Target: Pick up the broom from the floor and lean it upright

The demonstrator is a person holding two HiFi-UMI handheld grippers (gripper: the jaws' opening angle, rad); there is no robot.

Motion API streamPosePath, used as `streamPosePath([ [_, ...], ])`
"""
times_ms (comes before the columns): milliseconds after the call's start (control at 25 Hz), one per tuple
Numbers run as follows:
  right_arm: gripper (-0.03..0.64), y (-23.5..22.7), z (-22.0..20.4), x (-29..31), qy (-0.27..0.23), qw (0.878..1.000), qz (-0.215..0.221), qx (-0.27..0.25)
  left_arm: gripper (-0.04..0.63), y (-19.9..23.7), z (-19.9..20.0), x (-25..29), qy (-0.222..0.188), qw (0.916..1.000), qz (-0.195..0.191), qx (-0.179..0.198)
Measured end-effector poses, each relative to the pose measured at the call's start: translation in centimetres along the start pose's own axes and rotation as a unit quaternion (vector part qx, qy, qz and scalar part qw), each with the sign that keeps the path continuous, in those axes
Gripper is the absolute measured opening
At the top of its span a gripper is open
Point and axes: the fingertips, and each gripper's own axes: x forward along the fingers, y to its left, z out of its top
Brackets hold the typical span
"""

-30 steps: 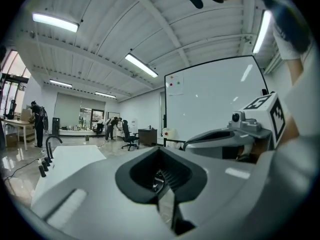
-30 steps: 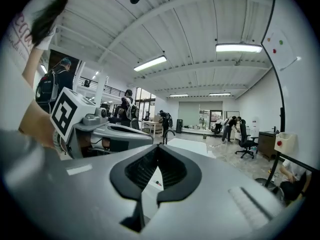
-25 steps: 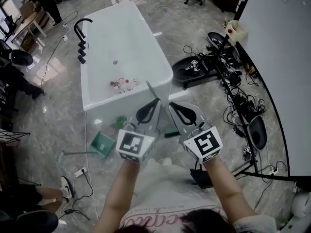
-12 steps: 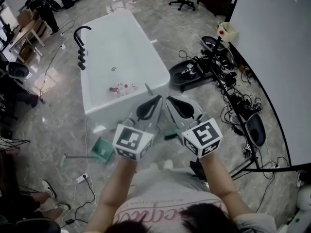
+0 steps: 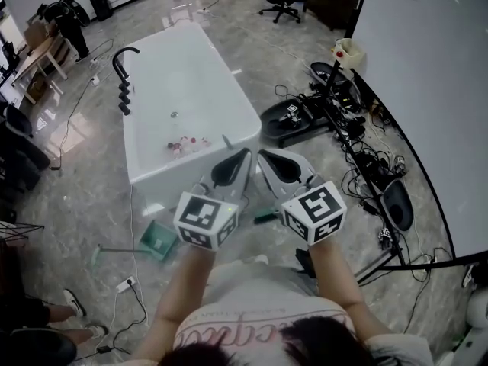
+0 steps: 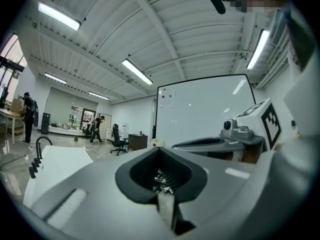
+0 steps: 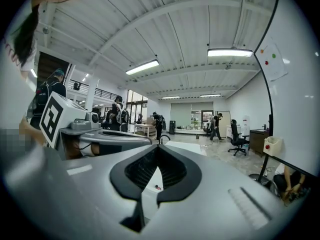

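At frame centre, the left gripper (image 5: 244, 155) and the right gripper (image 5: 263, 156) are both closed, with nothing between their jaws. Just behind them the broom (image 5: 264, 216) leans on the white bathtub (image 5: 164, 175), which holds a few small things (image 5: 183, 142) near its drain. A green dustpan (image 5: 156, 239) lies at lower left.

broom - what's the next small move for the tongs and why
Probably open the right tongs and lower them toward the dark green broom head showing beneath them: both right and left tongs are shut, empty and pointing level, above the glossy grey floor.
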Motion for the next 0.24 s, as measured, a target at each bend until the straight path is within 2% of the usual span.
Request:
streamPosePath([
  [240, 0.000, 0.2, 1.5, 0.8, -0.021, 1.000, -0.002, 0.007, -0.002, 1.2, 0.9, 0.0, -0.009, 0.9999, 0.011, 0.001],
])
